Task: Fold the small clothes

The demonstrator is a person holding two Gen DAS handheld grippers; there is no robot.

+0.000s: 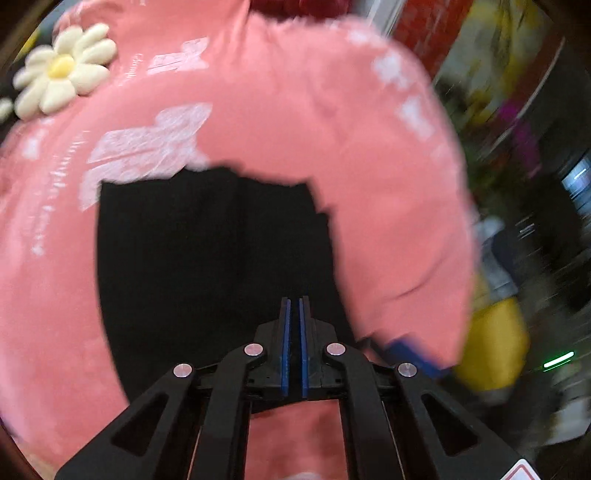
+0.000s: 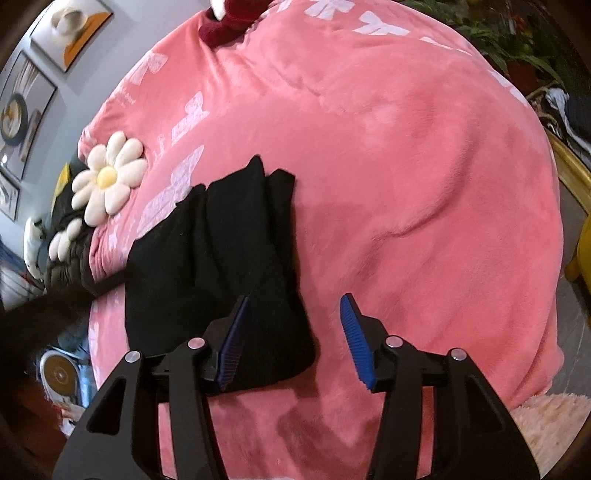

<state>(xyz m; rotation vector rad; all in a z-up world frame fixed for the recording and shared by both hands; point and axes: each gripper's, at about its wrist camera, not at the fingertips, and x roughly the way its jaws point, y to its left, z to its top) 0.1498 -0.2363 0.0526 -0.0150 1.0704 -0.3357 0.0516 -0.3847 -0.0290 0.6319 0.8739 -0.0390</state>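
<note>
A black garment (image 2: 221,258) lies folded into a long strip on a pink fleece blanket (image 2: 406,166). It also fills the middle of the blurred left wrist view (image 1: 207,251). My left gripper (image 1: 294,306) is shut, its blue pads nearly touching, just above the garment's near edge; nothing shows between them. My right gripper (image 2: 295,306) is open and empty, hovering over the garment's near right corner, with the left fingertip (image 2: 240,306) over the black cloth and the right one over the blanket.
A white daisy-shaped cushion (image 2: 109,182) lies at the blanket's left edge, also in the left wrist view (image 1: 62,70). A dark red item (image 2: 229,22) sits at the far end. A yellow object (image 1: 495,343) and clutter lie off the blanket's right side.
</note>
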